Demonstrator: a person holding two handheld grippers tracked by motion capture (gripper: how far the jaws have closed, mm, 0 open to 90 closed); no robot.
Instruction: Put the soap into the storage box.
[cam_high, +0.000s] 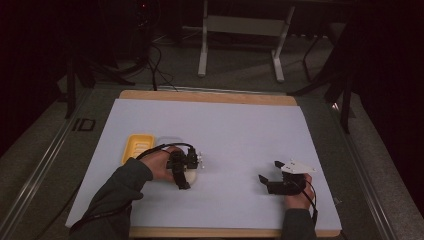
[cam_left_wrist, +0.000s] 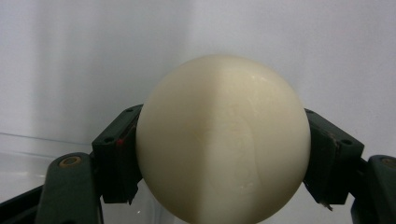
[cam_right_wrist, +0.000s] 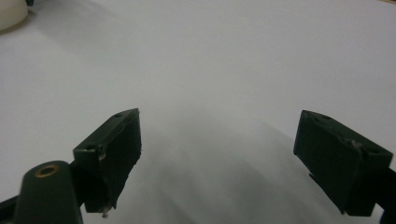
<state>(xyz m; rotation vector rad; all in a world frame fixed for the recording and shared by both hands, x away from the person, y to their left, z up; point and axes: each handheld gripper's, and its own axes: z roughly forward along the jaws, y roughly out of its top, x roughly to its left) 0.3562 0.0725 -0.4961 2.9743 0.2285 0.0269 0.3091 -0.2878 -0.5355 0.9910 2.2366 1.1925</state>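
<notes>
We are looking down on a table covered by a white sheet (cam_high: 225, 135), with a person's two forearms coming in from the near edge. Each hand is holding a black two-jaw gripper.

The left gripper (cam_high: 186, 172) is clenching a smooth, cream-coloured rounded object, most likely a bar of soap (cam_left_wrist: 223, 140). In the left gripper view we are seeing its two black jaws pressing against the soap's left and right sides, with the soap bulging up between and beyond them. From above, the soap (cam_high: 191, 176) is sitting low against the white sheet, directly under the gripper.

Just to the left of the left gripper, beyond the person's left hand (cam_high: 159, 164), a yellow soap dish (cam_high: 137, 147) is lying on the sheet. A clear lid or tray (cam_high: 169, 141) is lying beside the dish, just behind the gripper.

The right gripper (cam_high: 268, 171) is hovering well apart to the right, its jaws spread wide with nothing between them. In the right gripper view we are seeing bare white sheet between the jaws.
</notes>
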